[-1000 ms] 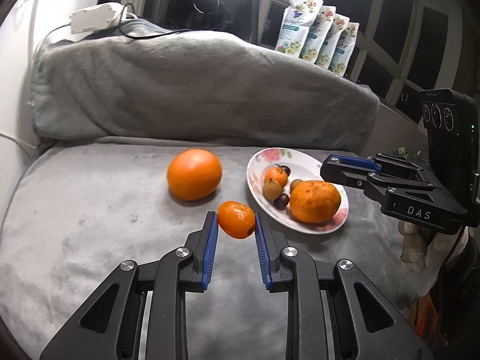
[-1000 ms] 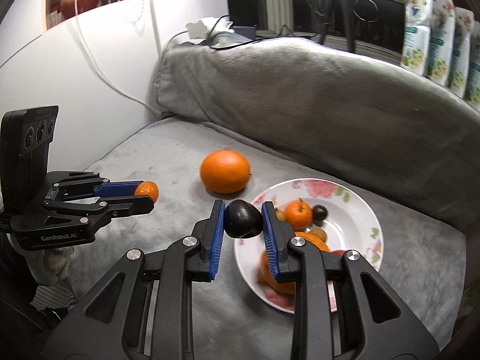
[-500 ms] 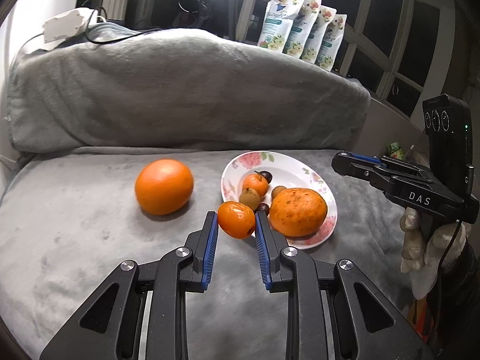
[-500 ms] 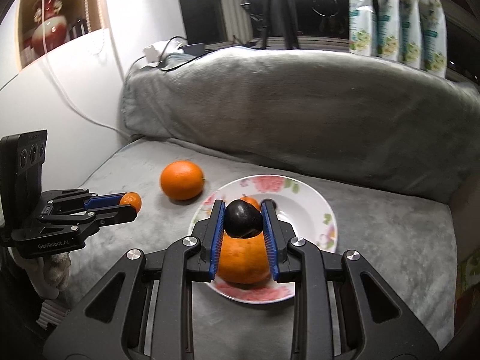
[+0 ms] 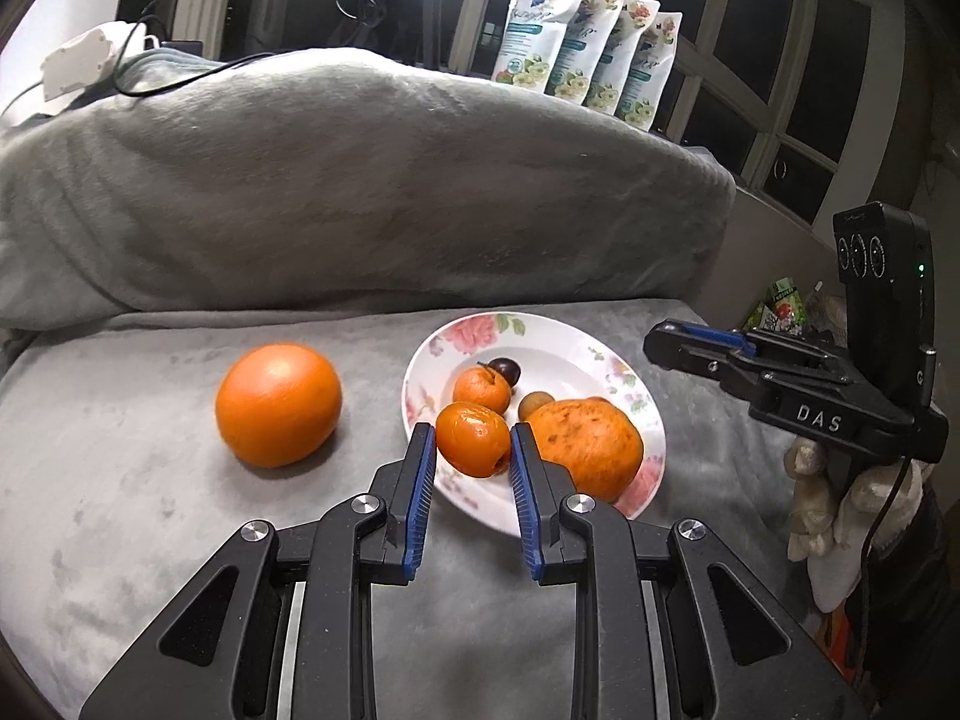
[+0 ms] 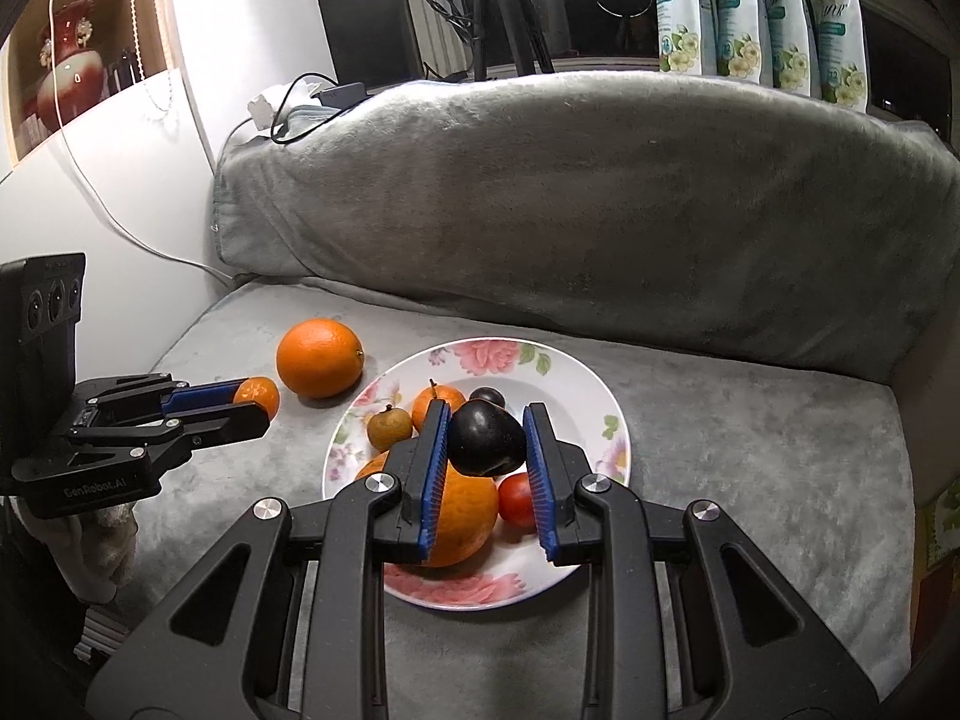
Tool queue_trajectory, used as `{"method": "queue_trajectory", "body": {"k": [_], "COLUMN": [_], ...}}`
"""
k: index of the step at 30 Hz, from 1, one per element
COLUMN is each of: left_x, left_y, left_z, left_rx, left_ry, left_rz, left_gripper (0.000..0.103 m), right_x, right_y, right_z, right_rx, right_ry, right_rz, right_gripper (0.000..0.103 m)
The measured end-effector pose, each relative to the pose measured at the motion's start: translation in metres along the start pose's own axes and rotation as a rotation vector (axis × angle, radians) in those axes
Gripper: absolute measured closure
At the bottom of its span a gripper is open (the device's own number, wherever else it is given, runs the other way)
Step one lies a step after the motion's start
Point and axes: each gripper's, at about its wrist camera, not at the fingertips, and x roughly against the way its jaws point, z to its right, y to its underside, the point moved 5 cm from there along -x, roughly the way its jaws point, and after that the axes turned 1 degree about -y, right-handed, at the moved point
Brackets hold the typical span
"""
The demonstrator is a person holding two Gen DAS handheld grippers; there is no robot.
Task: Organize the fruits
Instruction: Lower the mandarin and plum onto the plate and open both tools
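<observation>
Left wrist view, left to right: large orange (image 5: 279, 405) sat alone on the grey blanket (image 5: 120, 480), centre-left of frame, just left of the floral plate (image 5: 564, 342) and apart from it. Left gripper (image 5: 472, 450) at bottom centre was clamped on a small orange fruit (image 5: 472, 441), held between the blue pads over the plate's near-left rim. Behind it on the plate: a small tangerine (image 5: 481, 390), a dark plum (image 5: 504, 369), a brown longan (image 5: 536, 404) and a big spotted orange (image 5: 585, 447) just right of the right pad. Right gripper (image 5: 696, 345) came in from the right edge, side-on; a gloved hand (image 5: 840, 504) under it.

Right wrist view, left to right: left gripper (image 6: 240, 405) at left edge with the small orange fruit (image 6: 259, 396) at its tips, just left of the large orange (image 6: 320, 357). Right gripper (image 6: 487, 444) at bottom centre was clamped on a dark plum-like fruit (image 6: 485, 438), over the middle of the plate (image 6: 576, 384), above the big orange (image 6: 459, 516). Red fruit (image 6: 517, 498) lay just behind the right pad.
</observation>
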Motion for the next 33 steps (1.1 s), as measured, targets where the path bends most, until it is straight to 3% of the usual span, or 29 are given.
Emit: {"method": "queue_trajectory", "body": {"k": [33], "left_x": [-0.027], "left_y": [-0.019], "left_z": [0.026], "left_rx": [-0.056], "left_ry": [0.047], "left_rz": [-0.015], "left_gripper": [0.079], "right_x": [-0.026], "right_y": [0.003], "right_z": [0.022], "right_rx": [-0.053], "right_ry": [-0.011], "right_rz": [-0.039], "right_gripper": [0.077]}}
